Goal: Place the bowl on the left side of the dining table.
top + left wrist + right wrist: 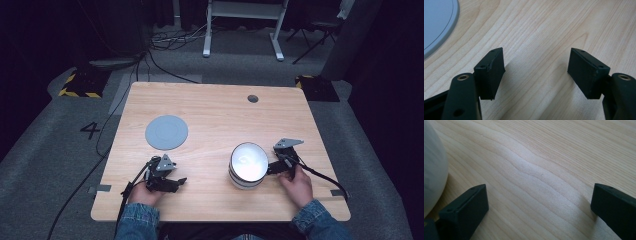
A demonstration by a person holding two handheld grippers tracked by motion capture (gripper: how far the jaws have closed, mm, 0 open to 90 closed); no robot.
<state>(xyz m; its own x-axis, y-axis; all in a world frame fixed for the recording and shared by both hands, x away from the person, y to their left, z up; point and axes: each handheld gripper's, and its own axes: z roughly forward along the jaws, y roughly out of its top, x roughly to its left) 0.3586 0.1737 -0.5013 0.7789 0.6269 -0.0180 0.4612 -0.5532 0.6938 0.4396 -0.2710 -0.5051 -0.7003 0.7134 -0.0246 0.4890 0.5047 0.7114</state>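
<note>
High view shows a wooden surface with a person's two hands coming in from the bottom of the frame, each holding a gripper. A white bowl with dark stripes near its base stands at the lower right of the surface, and it looks shiny and bare inside. A flat grey round plate lies well apart from it, toward the left middle of the frame. The right gripper sits just beside the bowl on its right side. In the right gripper view its two black jaws are spread wide with only bare wood between them, and the pale round wall of the bowl curves in at the left edge, just beside one jaw but not between them. So the bowl is not held yet. The left gripper rests low on the surface at the lower left, away from both things. In the left gripper view its jaws are spread too, with nothing between them, and the rim of the plate shows in the upper left corner. My guess is that the job is only starting: the bowl still needs to be gripped, and it may be meant to go onto the plate.
</note>
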